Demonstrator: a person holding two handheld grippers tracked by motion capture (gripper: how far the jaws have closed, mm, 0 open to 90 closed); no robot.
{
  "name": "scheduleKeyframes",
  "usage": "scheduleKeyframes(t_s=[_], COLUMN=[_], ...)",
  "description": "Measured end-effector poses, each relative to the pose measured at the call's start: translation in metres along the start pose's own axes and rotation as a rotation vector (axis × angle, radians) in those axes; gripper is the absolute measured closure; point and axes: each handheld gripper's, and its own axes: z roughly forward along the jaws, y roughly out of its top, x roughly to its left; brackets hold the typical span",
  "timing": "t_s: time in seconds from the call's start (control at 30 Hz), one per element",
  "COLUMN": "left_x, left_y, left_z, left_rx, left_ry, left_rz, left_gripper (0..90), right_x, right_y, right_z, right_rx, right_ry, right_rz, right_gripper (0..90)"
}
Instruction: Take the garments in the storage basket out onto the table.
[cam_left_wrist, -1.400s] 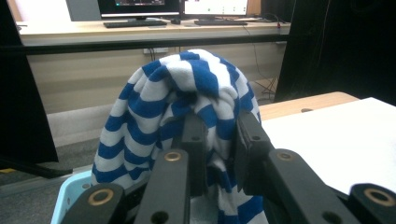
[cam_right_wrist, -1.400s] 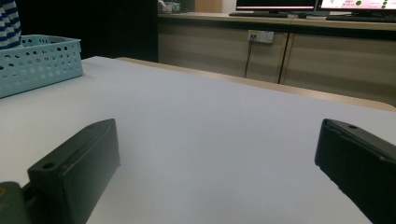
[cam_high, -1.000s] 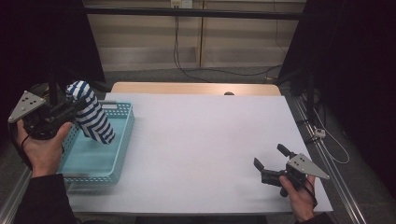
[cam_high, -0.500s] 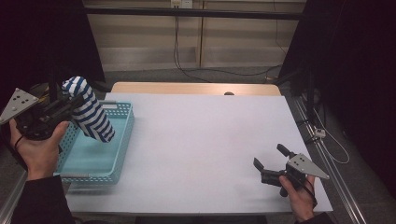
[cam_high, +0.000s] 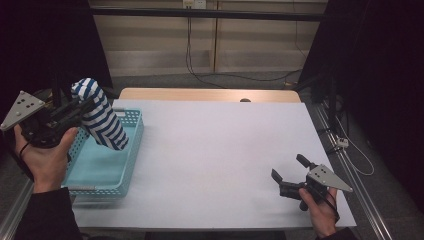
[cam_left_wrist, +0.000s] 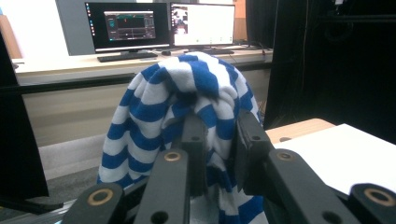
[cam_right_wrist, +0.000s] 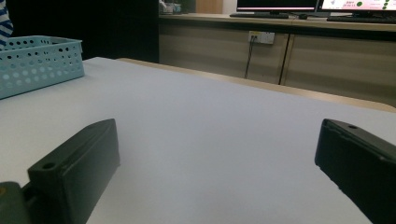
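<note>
While the left gripper (cam_high: 75, 111) has its jaws clamped on a blue-and-white striped cloth (cam_high: 100, 121), that cloth hangs over the far end of the light blue basket (cam_high: 102, 172). Right gripper (cam_high: 290, 172) sits on the white table (cam_high: 215, 150), jaws wide, nothing between them.

Open tabletop, one obstacle at nine o'clock

The white table (cam_high: 215, 155) lies bare from centre to three o'clock; at nine o'clock the blue basket (cam_high: 127, 150) with the striped cloth (cam_high: 100, 120) hanging above it blocks passage.
</note>
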Motion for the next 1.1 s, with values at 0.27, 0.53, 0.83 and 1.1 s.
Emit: scheduleKeyframes(t_s=[0.27, 0.53, 0.83, 1.1], left_x=[-0.007, -0.018, -0.028, -0.043], left_y=[0.008, 0.014, 0.020, 0.027], left_z=[0.006, 0.018, 0.028, 0.039], left_rx=[-0.016, -0.029, -0.034, -0.031], left_ry=[-0.019, -0.036, -0.070, -0.098], left_rz=[0.007, 0.020, 0.016, 0.033], left_gripper=[76.7, 76.7, 76.7, 76.7], right_x=[0.000, 0.000, 0.000, 0.000], right_y=[0.000, 0.000, 0.000, 0.000], right_z=[0.001, 0.001, 0.001, 0.001], right_rx=[0.001, 0.003, 0.001, 0.002], right_ry=[0.000, 0.002, 0.006, 0.001], right_rz=[0.000, 0.000, 0.003, 0.000], right_gripper=[0.0, 0.0, 0.0, 0.0])
